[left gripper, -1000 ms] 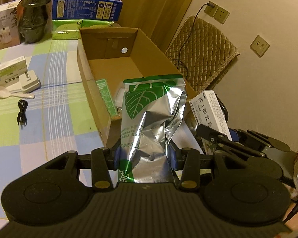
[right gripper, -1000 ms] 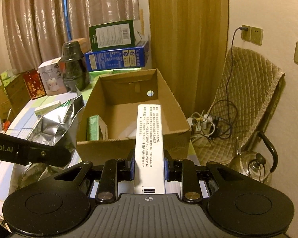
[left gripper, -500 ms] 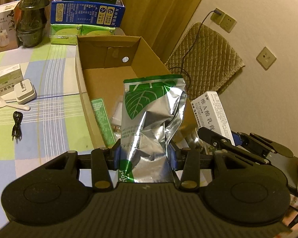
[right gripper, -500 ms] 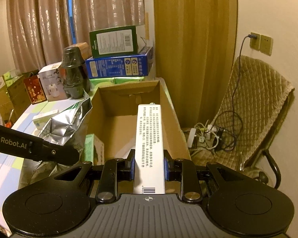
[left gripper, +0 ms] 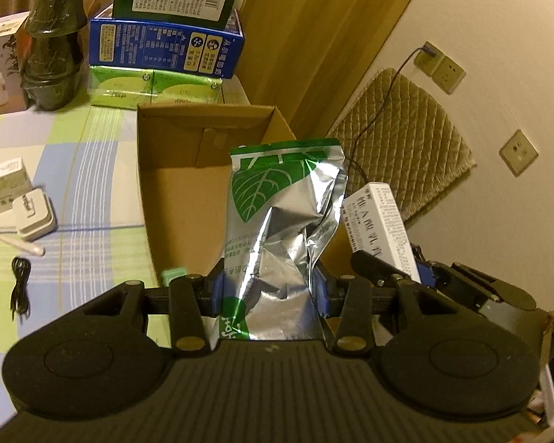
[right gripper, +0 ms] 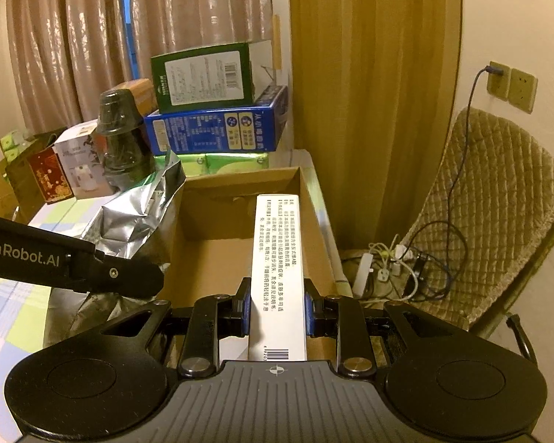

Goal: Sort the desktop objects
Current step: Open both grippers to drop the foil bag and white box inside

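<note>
Checked tablecloth in green, blue and white is covering the desk. Left gripper is clamping a crumpled silver foil pouch with a green leaf print, jaws closed on its lower part, pouch standing upright over the open cardboard box. Right gripper is pinching a long white printed carton, which is pointing forward above the same cardboard box. White charger, spoon and coiled black cable are lying on the cloth to the left
</note>
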`<state>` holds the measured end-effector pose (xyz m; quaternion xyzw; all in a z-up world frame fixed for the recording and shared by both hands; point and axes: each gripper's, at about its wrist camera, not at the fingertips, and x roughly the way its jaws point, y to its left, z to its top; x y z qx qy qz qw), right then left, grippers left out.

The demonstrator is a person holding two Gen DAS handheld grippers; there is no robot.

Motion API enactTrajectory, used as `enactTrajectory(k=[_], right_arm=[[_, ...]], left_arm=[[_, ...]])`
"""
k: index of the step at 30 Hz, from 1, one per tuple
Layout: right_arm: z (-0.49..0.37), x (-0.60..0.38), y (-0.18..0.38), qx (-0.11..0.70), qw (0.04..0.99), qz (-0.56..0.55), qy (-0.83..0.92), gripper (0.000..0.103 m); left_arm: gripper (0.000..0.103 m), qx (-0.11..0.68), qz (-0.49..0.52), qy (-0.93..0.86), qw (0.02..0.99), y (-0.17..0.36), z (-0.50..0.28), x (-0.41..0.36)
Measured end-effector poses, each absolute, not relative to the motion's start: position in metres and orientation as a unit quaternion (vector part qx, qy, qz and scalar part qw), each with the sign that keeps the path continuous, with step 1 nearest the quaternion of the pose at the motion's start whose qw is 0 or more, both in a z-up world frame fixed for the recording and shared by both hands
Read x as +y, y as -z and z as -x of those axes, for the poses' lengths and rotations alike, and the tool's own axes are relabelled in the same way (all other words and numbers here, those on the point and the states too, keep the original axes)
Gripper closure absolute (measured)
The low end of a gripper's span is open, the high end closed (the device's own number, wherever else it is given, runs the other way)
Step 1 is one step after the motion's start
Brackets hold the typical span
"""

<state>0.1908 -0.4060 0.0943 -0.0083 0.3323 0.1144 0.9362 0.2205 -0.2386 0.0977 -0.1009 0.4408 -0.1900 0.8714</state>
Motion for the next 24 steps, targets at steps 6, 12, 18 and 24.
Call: enactTrajectory(k=[6, 12, 18, 24], right_arm=[[-0.209, -0.412, -0.086, 0.342, 0.934, -0.001, -0.107, 0.079], [-0.21, -0.411, -0.073, 0.353, 0.929, 0.002, -0.112, 0.08], [-0.217, -0.398, -0.074, 0.347, 0.93, -0.001, -0.123, 0.081], [-0.22, -0.389, -0.087, 0.328, 0.935, -0.002, -0.133, 0.08]], left_arm=[[0.057, 0.434, 0.12, 0.187, 0.873, -0.089, -0.244, -0.239], [0.05, 0.421, 0.127, 0.17, 0.882, -0.086, -0.249, -0.22], [0.05, 0.425, 0.133, 0.157, 0.882, -0.079, -0.241, -0.197], [0.05, 0.428, 0.137, 0.15, 0.881, -0.074, -0.231, -0.18]])
